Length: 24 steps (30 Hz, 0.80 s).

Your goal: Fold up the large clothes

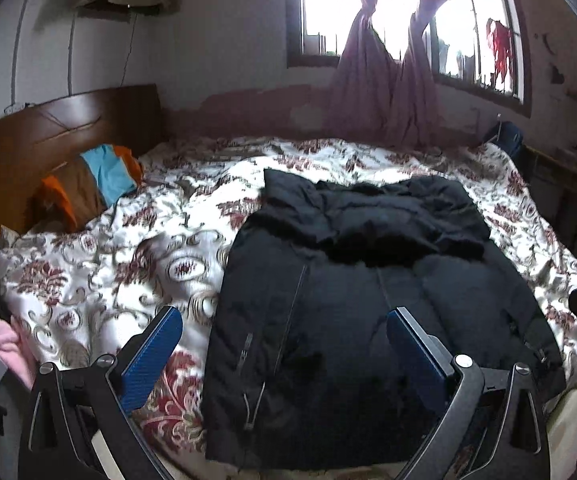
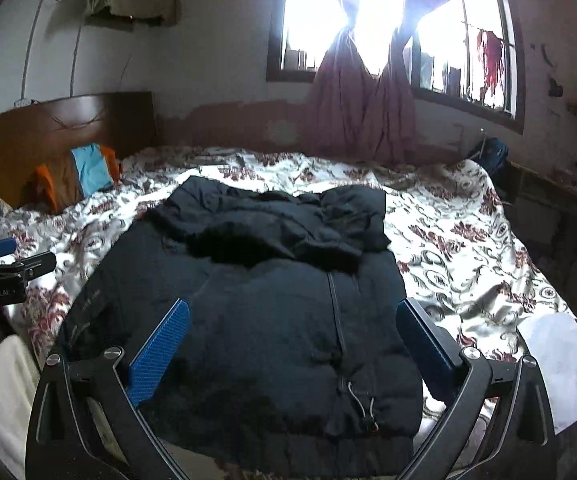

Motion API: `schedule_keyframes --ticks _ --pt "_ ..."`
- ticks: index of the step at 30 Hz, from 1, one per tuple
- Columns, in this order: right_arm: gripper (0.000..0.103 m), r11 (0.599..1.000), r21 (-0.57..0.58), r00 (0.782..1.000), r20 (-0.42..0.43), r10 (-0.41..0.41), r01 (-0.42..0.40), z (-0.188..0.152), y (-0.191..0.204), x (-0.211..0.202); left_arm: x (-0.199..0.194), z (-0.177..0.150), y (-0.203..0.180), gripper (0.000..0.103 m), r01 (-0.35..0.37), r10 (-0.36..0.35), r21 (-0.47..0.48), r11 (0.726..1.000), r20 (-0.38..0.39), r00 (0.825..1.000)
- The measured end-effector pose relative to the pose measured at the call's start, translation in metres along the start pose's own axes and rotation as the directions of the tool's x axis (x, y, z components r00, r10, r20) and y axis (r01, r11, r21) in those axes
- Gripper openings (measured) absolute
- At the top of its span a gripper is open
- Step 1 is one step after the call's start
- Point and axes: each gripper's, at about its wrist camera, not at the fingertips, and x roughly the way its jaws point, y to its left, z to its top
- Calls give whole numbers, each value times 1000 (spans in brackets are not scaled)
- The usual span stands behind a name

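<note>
A black padded jacket (image 1: 352,320) lies spread flat on the floral bedspread (image 1: 108,264), front side up with its zip running down the middle, hem toward the cameras and the hood and sleeves bunched in a heap at the far end. The left gripper (image 1: 284,320) hangs above the near edge of the bed with its blue-padded fingers (image 1: 152,356) spread wide and nothing between them; the jacket's left side shows through the gap. The right gripper (image 2: 292,316) hovers over the jacket's hem, jaws likewise wide apart and holding nothing (whether either tip touches the fabric I cannot tell). In the right wrist view the left gripper shows at the left edge, off the jacket. An orange, brown and blue pillow (image 1: 92,184) leans on the wooden headboard (image 1: 48,132), and tied purple curtains (image 1: 384,92) hang at the bright window (image 1: 328,12)
</note>
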Motion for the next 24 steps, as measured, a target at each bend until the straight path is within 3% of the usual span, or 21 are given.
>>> schedule_keyframes --ticks 17,24 --pt "101 998 -57 988 -156 -5 -4 -28 -8 15 20 -40 3 103 -26 31 38 999 -138 990" --pt "101 987 -156 970 -242 -10 -29 -41 -9 19 23 -67 6 103 29 -2 121 992 -214 977"
